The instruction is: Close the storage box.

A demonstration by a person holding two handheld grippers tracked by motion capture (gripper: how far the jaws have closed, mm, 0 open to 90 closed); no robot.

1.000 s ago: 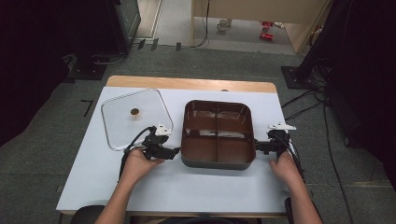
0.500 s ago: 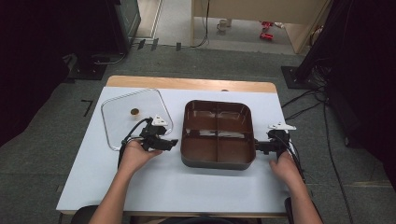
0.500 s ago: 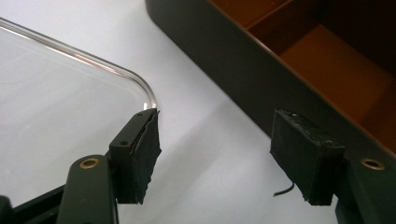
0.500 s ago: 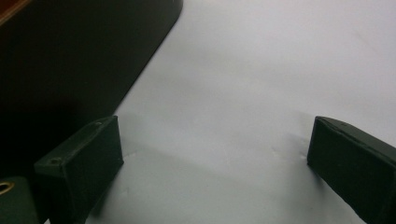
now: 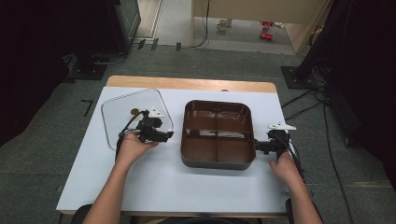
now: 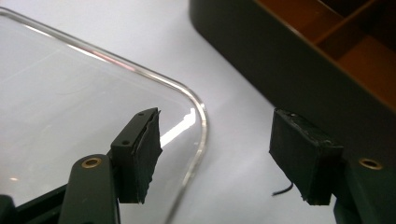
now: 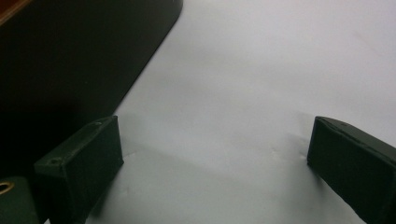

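So here's where I'm at: the brown divided pan point(image 5: 218, 134) sits in the middle of the table point(image 5: 154, 196), all four compartments empty as far as I can see, and the clear glass lid point(image 5: 122, 112) is lying flat just left of the pan, not touching it. Nothing's covered yet, so I'd say the lid job is barely started; picking it up and setting it on the pan is all still to do.

My left gripper point(image 5: 166, 135) is hanging over the lid's near right corner, in the gap between lid and pan. Jaws are spread wide and gripping nothing. In the left gripper view the lid's rounded edge point(image 6: 198, 105) runs right between the two pads point(image 6: 144, 154), with one pad over the glass and the other close to the pan's dark outer wall point(image 6: 261, 70). Looks lined up for a pinch on that rim, but I can't tell if the pad touches the glass.

My right gripper point(image 5: 258, 147) is parked at the pan's right side near its front corner, jaws spread too, empty, just white table between them
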